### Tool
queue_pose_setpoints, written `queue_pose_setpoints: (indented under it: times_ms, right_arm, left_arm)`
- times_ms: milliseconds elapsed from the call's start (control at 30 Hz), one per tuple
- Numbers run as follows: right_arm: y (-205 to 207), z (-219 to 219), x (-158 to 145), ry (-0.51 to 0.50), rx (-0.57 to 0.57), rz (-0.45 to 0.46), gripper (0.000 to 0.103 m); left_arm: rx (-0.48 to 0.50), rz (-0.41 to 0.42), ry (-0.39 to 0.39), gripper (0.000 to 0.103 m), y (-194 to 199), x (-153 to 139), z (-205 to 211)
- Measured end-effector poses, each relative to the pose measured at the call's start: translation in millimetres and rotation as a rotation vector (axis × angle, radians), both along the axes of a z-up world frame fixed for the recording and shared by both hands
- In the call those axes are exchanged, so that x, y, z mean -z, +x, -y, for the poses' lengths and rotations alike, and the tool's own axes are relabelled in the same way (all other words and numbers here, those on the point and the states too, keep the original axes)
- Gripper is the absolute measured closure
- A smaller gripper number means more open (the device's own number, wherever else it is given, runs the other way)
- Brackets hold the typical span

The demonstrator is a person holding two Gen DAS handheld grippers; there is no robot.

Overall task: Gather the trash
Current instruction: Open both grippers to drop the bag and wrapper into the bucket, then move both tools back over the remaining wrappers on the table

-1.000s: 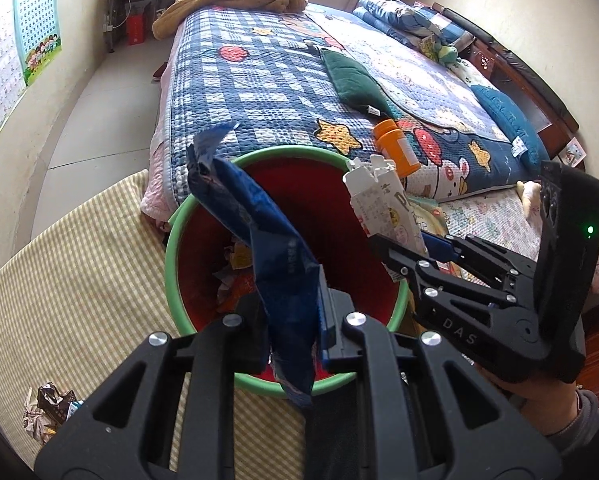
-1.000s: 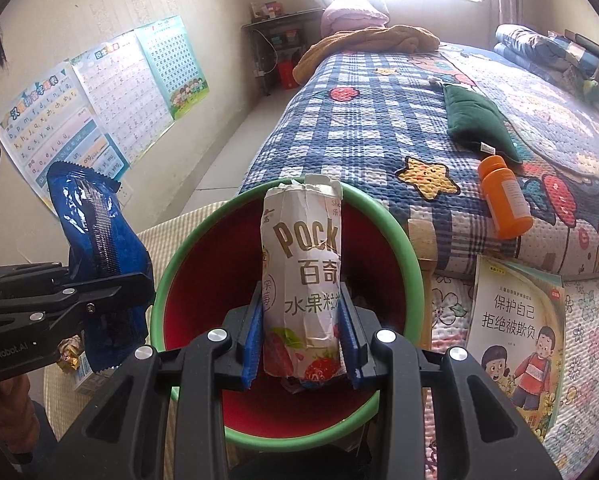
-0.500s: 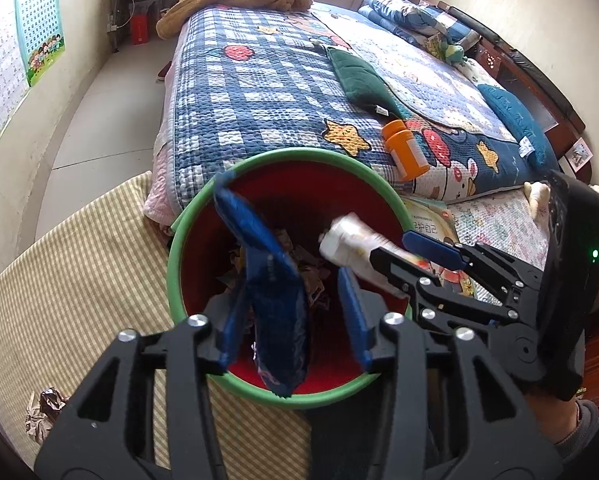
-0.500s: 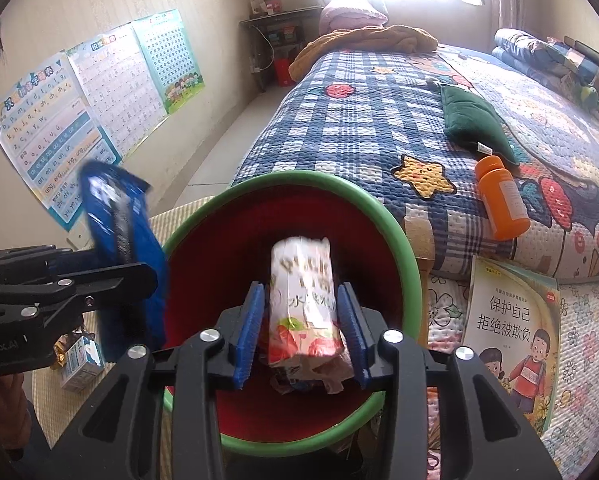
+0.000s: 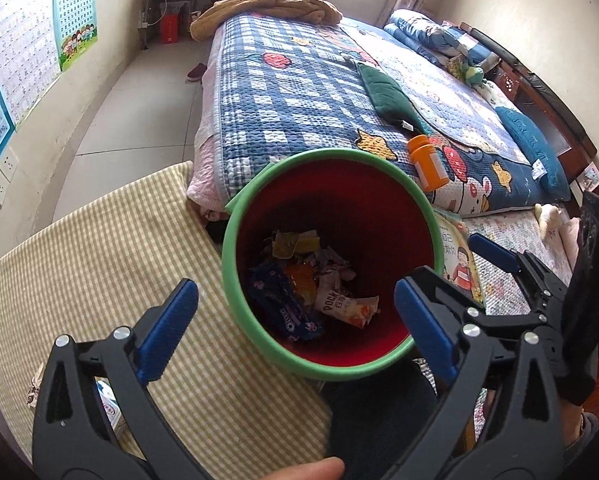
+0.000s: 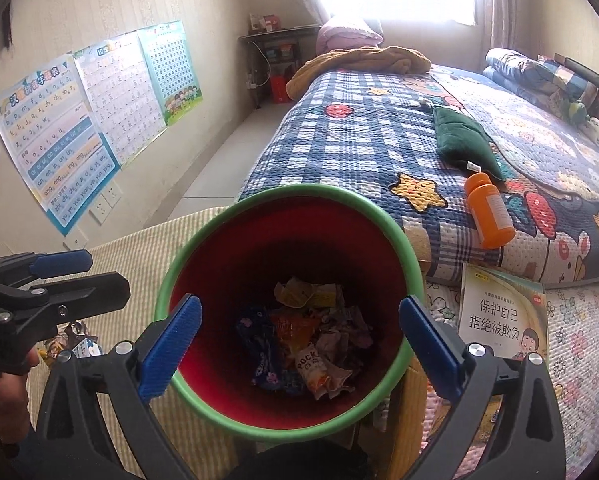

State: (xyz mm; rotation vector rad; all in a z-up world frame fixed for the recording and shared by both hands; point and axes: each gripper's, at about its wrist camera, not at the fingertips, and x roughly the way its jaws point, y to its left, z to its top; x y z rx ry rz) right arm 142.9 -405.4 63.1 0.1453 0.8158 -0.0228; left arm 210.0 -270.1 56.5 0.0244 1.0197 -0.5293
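Bin: round plastic bucket, smooth green rim, red inside wall, standing against the foot of the bed.

Contents at the bottom: crumpled wrappers. A blue wrapper, glossy foil with a small printed pattern, lies on the left side. A Pocky pack, creased white and orange paper-like sleeve, lies beside it toward the near wall. Behind them an orange wrapper and a yellow crinkled scrap.

Left gripper: black frame, ribbed blue pads; jaws opening, spread wide, nothing between them. It hangs over the near rim.

Right gripper: same build; jaws opening, wide apart, empty, above the bin mouth.

More trash outside the bin: a crumpled shiny wrapper and a small box on the yellow checked mat, left of the bin.

Bed cover: quilted blue-and-white plaid with stitched star and cartoon patches. On it an orange bottle, smooth cylinder on its side, near a dark green cushion. A children's book lies flat just right of the bin.
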Motion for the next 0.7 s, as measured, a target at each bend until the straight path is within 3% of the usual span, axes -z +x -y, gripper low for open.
queue_pose_setpoints:
  times_ms: [700]
  right_arm:
    - [-12, -103, -5, -0.005, -0.145, 0.011, 0.007]
  left_arm:
    - [-0.209, 0.002, -0.033, 0.006, -40, 0, -130]
